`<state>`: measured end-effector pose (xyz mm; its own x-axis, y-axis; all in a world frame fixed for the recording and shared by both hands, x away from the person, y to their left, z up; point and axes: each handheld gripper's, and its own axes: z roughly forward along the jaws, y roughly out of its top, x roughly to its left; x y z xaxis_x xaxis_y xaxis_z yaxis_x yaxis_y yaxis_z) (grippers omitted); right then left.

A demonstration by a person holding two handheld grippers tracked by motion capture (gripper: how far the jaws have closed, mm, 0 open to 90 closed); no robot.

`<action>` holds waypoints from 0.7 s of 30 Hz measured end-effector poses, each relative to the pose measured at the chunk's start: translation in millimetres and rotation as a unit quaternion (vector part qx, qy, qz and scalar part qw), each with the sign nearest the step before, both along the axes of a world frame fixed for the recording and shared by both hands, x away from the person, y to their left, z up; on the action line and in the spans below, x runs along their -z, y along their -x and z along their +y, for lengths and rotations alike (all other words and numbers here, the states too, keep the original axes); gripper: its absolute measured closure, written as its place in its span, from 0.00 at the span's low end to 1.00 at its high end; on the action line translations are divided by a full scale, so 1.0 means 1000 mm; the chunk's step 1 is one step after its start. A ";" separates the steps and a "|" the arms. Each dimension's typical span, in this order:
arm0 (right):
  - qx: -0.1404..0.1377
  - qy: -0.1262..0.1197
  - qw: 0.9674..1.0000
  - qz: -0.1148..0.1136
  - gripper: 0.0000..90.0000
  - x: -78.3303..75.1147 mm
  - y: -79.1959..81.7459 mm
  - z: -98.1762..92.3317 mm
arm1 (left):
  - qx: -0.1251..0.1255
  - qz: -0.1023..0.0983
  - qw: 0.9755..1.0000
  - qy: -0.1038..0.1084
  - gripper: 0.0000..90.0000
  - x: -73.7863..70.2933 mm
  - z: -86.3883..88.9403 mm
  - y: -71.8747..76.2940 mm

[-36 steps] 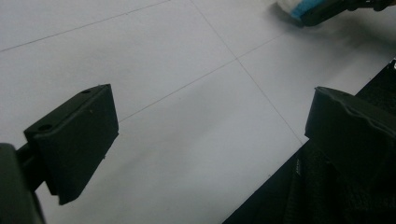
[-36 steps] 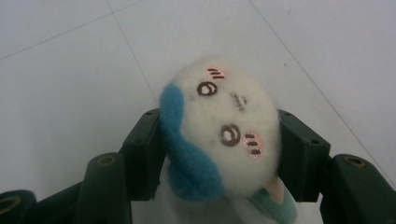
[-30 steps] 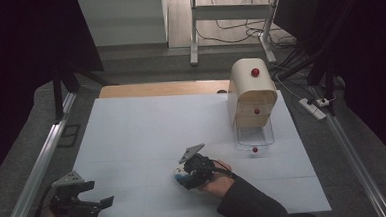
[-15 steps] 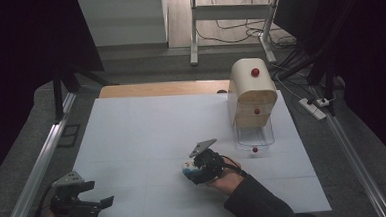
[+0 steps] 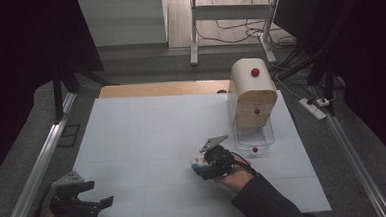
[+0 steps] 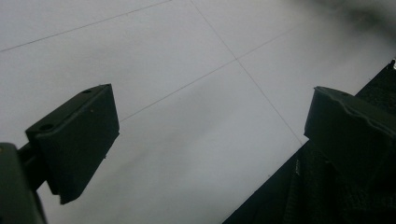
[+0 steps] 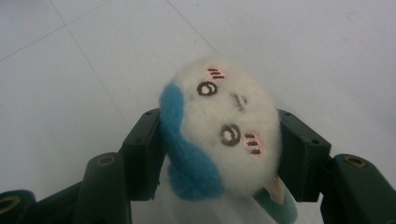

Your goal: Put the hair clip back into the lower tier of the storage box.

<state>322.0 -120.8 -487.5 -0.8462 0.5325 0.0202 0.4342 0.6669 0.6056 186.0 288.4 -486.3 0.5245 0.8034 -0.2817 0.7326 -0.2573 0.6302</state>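
Observation:
A small white and blue plush toy point(image 7: 219, 133) with a stitched face sits squeezed between the jaws of my right gripper point(image 7: 219, 154). From above, the plush toy point(image 5: 199, 162) and the right gripper point(image 5: 204, 164) are over the white table mat, left of a small drawer cabinet point(image 5: 252, 93). The cabinet is pale wood with red knobs, and its clear bottom drawer point(image 5: 254, 138) is pulled out. My left gripper point(image 5: 97, 203) is at the mat's front left corner, open with nothing between its jaws. In the left gripper view the left gripper point(image 6: 210, 135) hangs over the mat's edge.
The white mat point(image 5: 147, 136) covers the table. Metal rails point(image 5: 39, 166) run along both sides. A power strip point(image 5: 315, 107) and cables lie on the floor to the right, and a metal stand point(image 5: 193, 33) stands beyond the table.
My right gripper has carried the plush toy rightward across the mat, closer to the cabinet. The left gripper has stayed in place.

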 end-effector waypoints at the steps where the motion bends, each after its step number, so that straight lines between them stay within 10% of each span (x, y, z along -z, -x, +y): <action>1: 0.003 0.000 1.000 0.000 0.43 -0.001 0.000 -0.002 | 0.000 0.000 1.000 0.000 0.04 0.000 0.000 0.000; 21: 0.048 -0.008 0.999 -0.003 0.43 -0.012 -0.007 -0.037 | 0.000 0.003 1.000 0.001 0.04 0.000 0.000 0.000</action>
